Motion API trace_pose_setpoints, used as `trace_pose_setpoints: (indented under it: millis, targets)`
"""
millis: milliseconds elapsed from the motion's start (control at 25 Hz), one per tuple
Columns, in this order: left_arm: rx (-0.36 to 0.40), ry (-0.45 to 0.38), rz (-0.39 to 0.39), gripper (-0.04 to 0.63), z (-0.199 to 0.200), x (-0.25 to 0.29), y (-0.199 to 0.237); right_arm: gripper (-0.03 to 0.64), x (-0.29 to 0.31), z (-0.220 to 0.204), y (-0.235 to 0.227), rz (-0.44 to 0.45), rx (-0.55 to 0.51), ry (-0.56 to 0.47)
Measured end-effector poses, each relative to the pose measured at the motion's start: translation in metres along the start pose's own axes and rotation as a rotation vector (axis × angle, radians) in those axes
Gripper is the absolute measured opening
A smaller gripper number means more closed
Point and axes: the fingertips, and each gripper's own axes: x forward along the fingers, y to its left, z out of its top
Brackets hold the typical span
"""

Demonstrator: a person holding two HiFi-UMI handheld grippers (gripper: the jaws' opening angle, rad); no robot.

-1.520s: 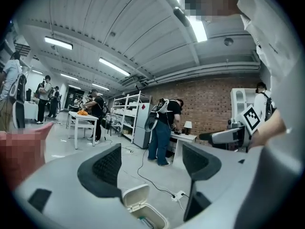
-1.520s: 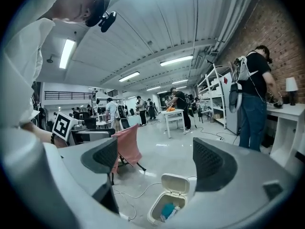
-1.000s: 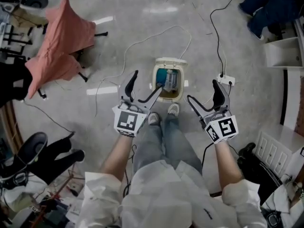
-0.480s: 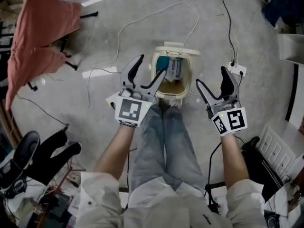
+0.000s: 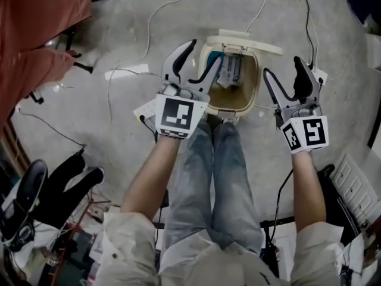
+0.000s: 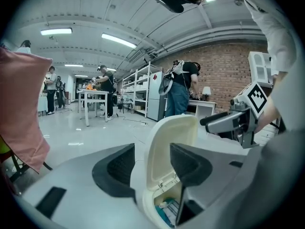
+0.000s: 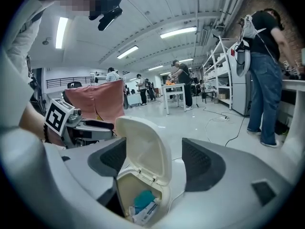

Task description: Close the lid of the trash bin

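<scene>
A cream trash bin (image 5: 209, 55) stands on the floor just beyond the person's feet. Its lid (image 5: 250, 42) is up at the far side, and blue and white rubbish lies inside. My left gripper (image 5: 201, 61) hovers over the bin's left rim and my right gripper (image 5: 284, 76) hangs just off its right side. Both sets of jaws are closing, and nothing is pressed between the pads. In the left gripper view the raised lid (image 6: 171, 147) shows in the gap of that gripper (image 6: 151, 168), farther off. The right gripper (image 7: 155, 163) likewise frames the lid (image 7: 143, 147).
A red cloth (image 5: 36, 46) hangs over a stand at the left. Cables (image 5: 149, 34) run across the floor, and a power strip (image 5: 319, 76) lies right of the bin. Black gear (image 5: 59, 189) sits lower left, a white cabinet (image 5: 357, 186) lower right. People work at benches behind.
Both grippers have come down toward the bin, which now looks larger and closer. Both sets of jaws have narrowed. The lid still stands up.
</scene>
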Motion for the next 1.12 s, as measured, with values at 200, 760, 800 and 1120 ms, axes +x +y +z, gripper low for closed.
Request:
trace_pose_setpoints:
  millis: [200, 760, 800, 1120]
  targets:
    - [0.010, -0.018, 0.011, 0.224, -0.006, 0.013, 0.012, 0.360, 0.022, -0.015, -0.004, -0.018, -0.022, 0.014]
    - [0.043, -0.045, 0.024, 0.160, -0.005, 0.032, 0.015, 0.216, 0.036, -0.032, -0.038, -0.156, -0.054, 0.011]
    - [0.049, -0.046, 0.022, 0.158, -0.005, 0.033, 0.014, 0.215, 0.037, -0.031, -0.036, -0.144, -0.060, 0.005]
    - [0.134, -0.038, 0.003, 0.106, -0.003, 0.036, 0.007, 0.152, 0.046, -0.025, -0.026, -0.104, -0.111, -0.009]
